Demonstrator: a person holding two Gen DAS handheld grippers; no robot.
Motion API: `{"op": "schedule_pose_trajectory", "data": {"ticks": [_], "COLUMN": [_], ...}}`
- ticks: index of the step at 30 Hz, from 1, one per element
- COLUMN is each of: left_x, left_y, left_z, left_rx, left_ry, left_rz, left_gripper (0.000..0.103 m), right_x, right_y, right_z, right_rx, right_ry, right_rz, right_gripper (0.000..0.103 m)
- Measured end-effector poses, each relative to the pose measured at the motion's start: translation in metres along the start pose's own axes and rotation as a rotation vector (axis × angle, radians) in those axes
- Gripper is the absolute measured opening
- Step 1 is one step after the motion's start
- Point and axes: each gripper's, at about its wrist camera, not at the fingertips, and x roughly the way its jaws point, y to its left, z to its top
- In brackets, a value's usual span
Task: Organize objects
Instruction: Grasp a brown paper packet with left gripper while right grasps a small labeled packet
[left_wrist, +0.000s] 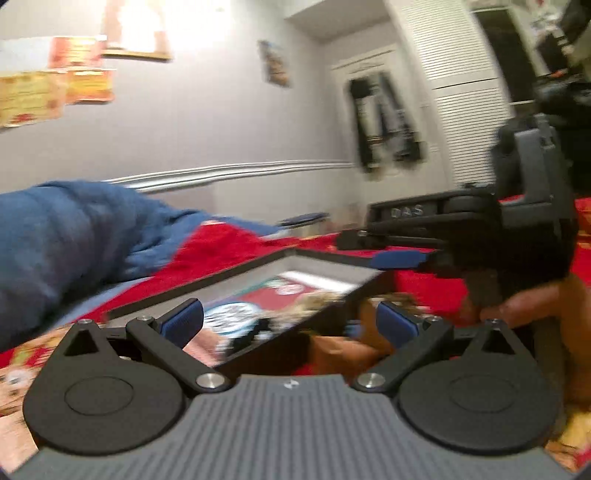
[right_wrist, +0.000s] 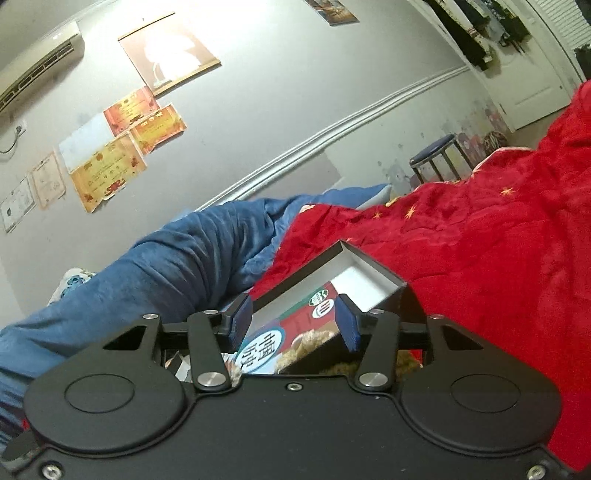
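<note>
A shallow black box with a white inside (left_wrist: 325, 275) lies on the red bedspread (left_wrist: 229, 247), with a red and green printed packet (left_wrist: 266, 299) in it. My left gripper (left_wrist: 290, 321) is open just in front of the box, empty. The right gripper shows in the left wrist view (left_wrist: 397, 258), held by a hand at the box's right side. In the right wrist view the box (right_wrist: 373, 269) and the packet (right_wrist: 295, 325) lie right ahead of my right gripper (right_wrist: 295, 325), which is open with its blue pads either side of the packet's end.
A blue blanket (right_wrist: 177, 258) is heaped at the left of the bed. The red bedspread (right_wrist: 480, 240) stretches to the right. A blue stool (right_wrist: 436, 151) stands by the wall beyond the bed. Certificates and a poster hang on the wall.
</note>
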Motion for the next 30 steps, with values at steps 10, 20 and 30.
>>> {"op": "schedule_pose_trajectory", "data": {"ticks": [10,20,30], "left_x": [0.022,0.03,0.036], "left_y": [0.02,0.007,0.017], "left_z": [-0.006,-0.014,-0.017], "left_rx": [-0.114,-0.078,-0.141], "left_ry": [0.125,0.2,0.258], "left_rz": [-0.124,-0.202,-0.192], "left_gripper": [0.075,0.062,0.062], "right_x": [-0.059,-0.05,-0.025], "right_y": [0.022,0.031,0.019], "right_z": [-0.009,-0.028,-0.03], "right_rx": [-0.075,-0.075,-0.002], "right_ry": [0.133,0.271,0.282], "right_rz": [-0.045,-0.057,-0.145], "right_gripper": [0.047,0.043,0.042]}}
